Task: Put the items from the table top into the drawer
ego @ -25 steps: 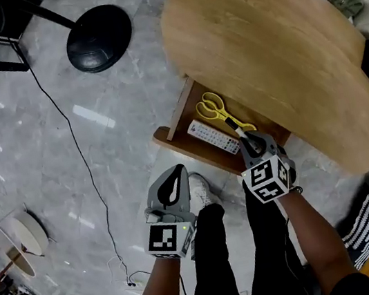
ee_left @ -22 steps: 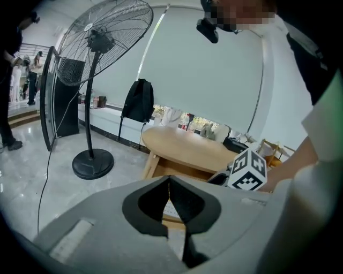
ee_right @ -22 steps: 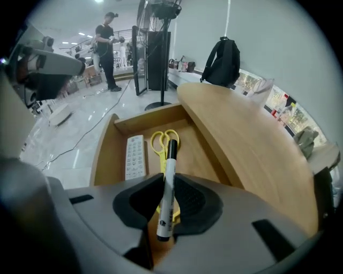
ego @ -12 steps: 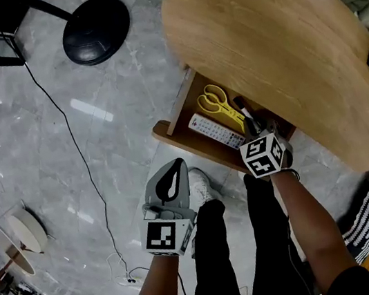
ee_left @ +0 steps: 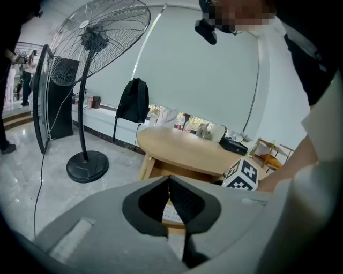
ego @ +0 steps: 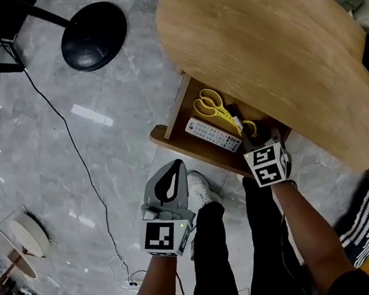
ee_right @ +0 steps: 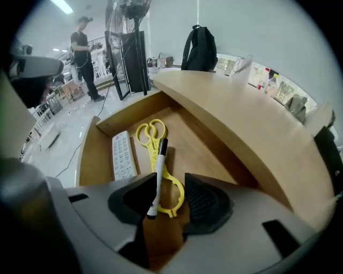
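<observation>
Releasing the marker point(ee_right: 158, 176) into the open drawer point(ee_right: 198, 144) from the right claw point(ee_right: 170, 184).

Its jaws have just been opening and now stand partly apart. The marker is between them, close against the left pad and clear of the right one, so nothing grips it. Its far end lies over the yellow scissors point(ego: 219, 113), with the remote point(ee_right: 121, 155) just beside them on the drawer floor, under the edge of the tabletop point(ego: 272, 44). The left claw point(ee_left: 169, 179) is closed and empty, over the floor short of the drawer. To finish well, I judge the jaws should widen a little more while held low, so the marker settles alongside the scissors instead of rolling. Then lift straight out, checking that the marker has not stuck to the left pad.
</observation>
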